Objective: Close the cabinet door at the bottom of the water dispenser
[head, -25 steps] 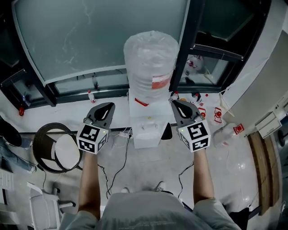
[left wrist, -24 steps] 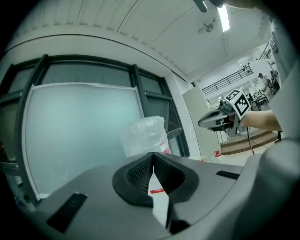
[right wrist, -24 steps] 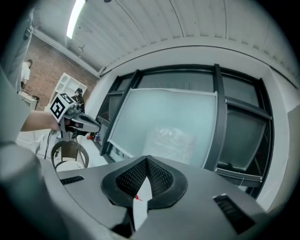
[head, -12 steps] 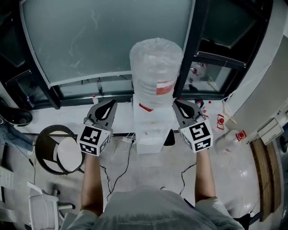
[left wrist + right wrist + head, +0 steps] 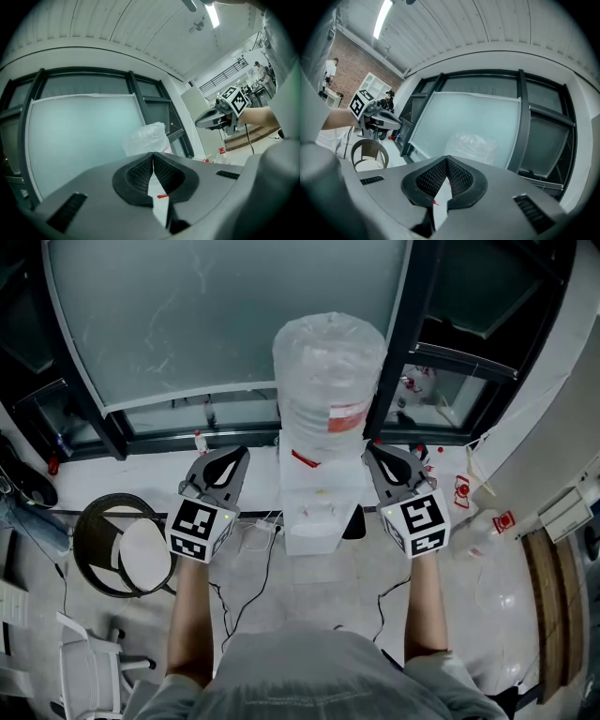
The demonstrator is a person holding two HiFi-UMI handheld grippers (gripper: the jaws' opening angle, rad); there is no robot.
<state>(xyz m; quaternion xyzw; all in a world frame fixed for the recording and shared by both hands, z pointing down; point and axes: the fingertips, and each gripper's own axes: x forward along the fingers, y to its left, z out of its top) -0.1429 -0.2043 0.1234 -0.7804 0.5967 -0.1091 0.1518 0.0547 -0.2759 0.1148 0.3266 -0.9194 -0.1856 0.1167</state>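
Standing over the white plastic water dispenser (image 5: 314,517), you hold the left gripper (image 5: 232,457) and right gripper (image 5: 377,452) clear beside it, jaws together and empty; its bottom door is hidden

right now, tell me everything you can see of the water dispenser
The water dispenser is a white boxy unit standing upright on the pale floor in front of the dark-framed window. A large bottle wrapped in crinkled clear plastic, with a red band, sits on top. The left gripper and right gripper flank it, apparently without touching. The steep head view hides its bottom cabinet door.
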